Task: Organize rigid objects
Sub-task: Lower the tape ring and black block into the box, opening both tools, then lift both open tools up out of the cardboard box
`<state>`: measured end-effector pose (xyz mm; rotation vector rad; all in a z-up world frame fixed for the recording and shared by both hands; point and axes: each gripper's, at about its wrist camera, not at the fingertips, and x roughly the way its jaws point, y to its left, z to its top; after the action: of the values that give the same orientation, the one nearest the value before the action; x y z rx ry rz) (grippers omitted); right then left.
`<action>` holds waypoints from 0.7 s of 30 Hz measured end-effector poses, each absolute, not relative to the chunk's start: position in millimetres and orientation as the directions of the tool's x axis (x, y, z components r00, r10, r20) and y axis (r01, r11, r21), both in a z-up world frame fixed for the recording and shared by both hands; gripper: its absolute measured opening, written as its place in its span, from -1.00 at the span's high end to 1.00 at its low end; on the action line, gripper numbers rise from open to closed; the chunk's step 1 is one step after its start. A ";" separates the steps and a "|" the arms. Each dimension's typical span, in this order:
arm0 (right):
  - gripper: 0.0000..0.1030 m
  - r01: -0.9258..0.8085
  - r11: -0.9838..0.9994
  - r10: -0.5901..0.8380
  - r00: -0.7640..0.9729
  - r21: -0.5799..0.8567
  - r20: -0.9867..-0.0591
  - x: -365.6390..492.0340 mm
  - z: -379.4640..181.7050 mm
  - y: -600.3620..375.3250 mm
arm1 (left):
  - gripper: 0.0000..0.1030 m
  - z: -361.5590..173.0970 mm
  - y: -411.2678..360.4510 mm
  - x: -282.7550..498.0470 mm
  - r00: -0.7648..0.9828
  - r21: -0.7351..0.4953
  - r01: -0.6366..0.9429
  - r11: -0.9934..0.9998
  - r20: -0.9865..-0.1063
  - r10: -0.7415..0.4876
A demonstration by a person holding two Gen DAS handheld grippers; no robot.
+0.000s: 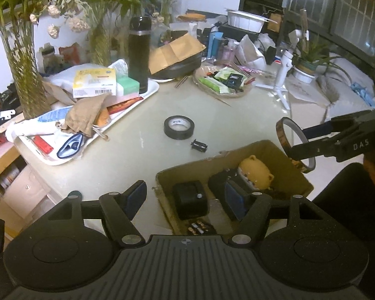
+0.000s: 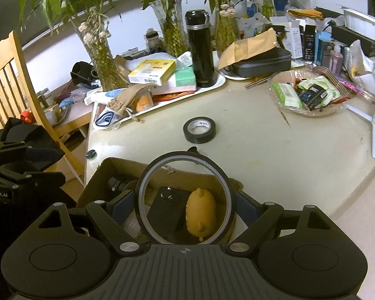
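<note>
A cardboard box (image 1: 275,147) sits on the table near me; in the right wrist view the box (image 2: 112,165) holds a yellow bear toy (image 2: 201,211) and a black case (image 2: 166,207). My right gripper (image 2: 185,201) is shut on a thin ring of tape (image 2: 221,172), held upright above the box; the same ring shows in the left wrist view (image 1: 282,131). My left gripper (image 1: 185,196) is open and empty over the box's near left corner. A black tape roll (image 1: 179,127) and a small black part (image 1: 199,145) lie on the table beyond the box.
A white tray (image 1: 127,111) with boxes, a pouch and a black flask (image 1: 138,55) stands at the left. A dish of packets (image 1: 222,80), plant vases, a white tripod (image 1: 282,75) and clutter line the back. A wooden chair (image 2: 10,80) stands left of the table.
</note>
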<state>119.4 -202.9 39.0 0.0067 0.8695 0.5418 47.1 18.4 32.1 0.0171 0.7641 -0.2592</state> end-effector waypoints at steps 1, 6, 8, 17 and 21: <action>-0.70 -0.453 0.864 0.456 0.516 0.221 -0.725 119.3 38.6 -200.5 | -0.33 31.0 18.3 45.4 0.693 -0.077 0.241 0.967 -0.684 -0.227; -0.70 -0.471 0.855 0.461 0.500 0.217 -0.733 120.7 36.1 -187.1 | -0.33 30.2 20.1 42.4 0.704 -0.079 0.245 0.966 -0.671 -0.233; -0.70 -0.478 0.851 0.464 0.495 0.216 -0.734 121.7 35.6 -181.4 | -0.33 30.3 21.6 41.4 0.706 -0.084 0.245 0.966 -0.667 -0.237; -0.74 -0.567 0.790 0.524 0.427 0.233 -0.737 132.6 30.7 -147.4 | -0.33 28.6 26.7 40.3 0.707 -0.099 0.232 0.968 -0.666 -0.238; -0.92 -0.555 0.795 0.527 0.430 0.247 -0.733 139.3 27.3 -142.7 | -0.33 27.7 28.2 40.5 0.705 -0.104 0.230 0.968 -0.668 -0.239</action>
<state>139.3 -142.7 27.3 -0.0339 0.9021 0.6754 40.5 28.2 27.7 -0.0129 0.7441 -0.2608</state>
